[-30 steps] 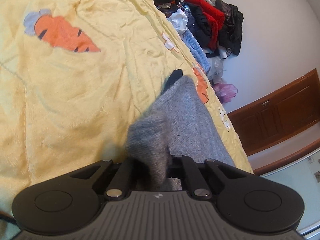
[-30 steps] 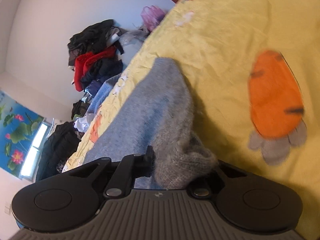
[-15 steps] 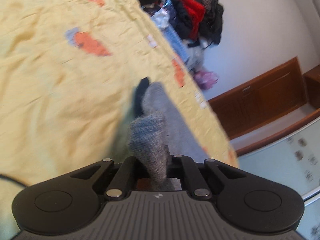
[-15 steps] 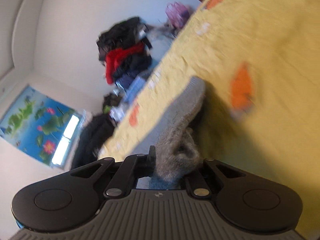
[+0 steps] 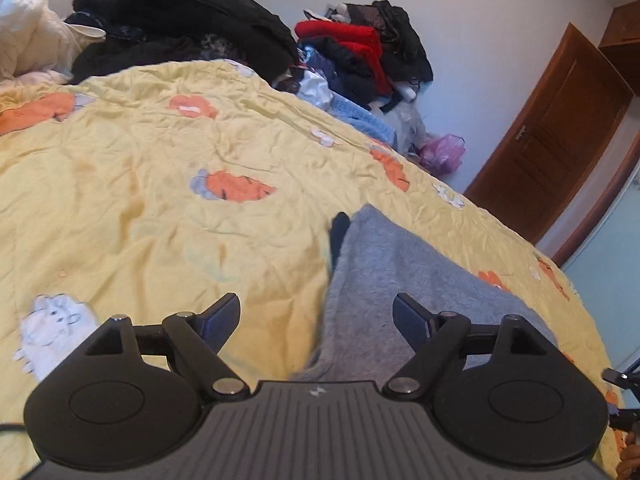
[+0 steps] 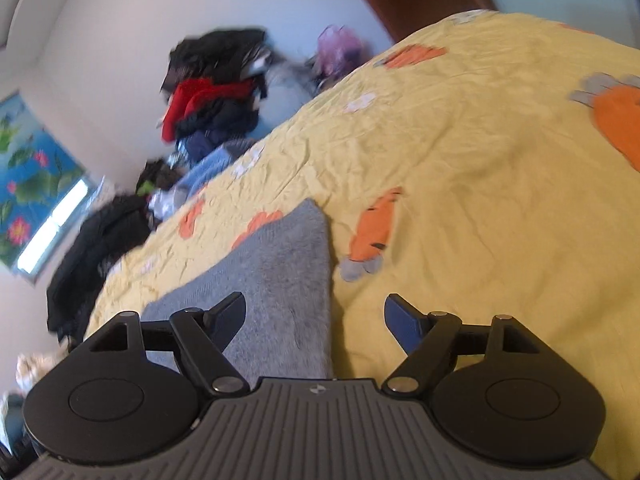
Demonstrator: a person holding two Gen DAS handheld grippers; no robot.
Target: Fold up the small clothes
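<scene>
The left claw [image 5: 316,318] has just sprung apart and grips nothing; the grey knit garment [image 5: 400,280] lies flat below it, its left edge running between the spread fingers. The right claw [image 6: 315,318] has likewise just let go, its fingers wide, with the garment's right edge [image 6: 280,280] passing beneath the gap. Each claw body carries a small pale emblem on its ribbed housing; no lettering can be read anywhere.

A dark piece [image 5: 339,232] peeks out from under the garment's far left corner. The garment rests on a bed spread with a crumpled yellow quilt [image 5: 140,200] printed with orange carrots and white rabbits. At the far side of the bed sit heaps of clothes [image 5: 360,52], black, red and blue, against a pale wall. To the right stands a brown wooden door [image 5: 548,140], a pink plastic bag [image 5: 444,154] near its foot. The right wrist view shows a blue poster with lotus flowers [image 6: 28,168] on the left wall.
</scene>
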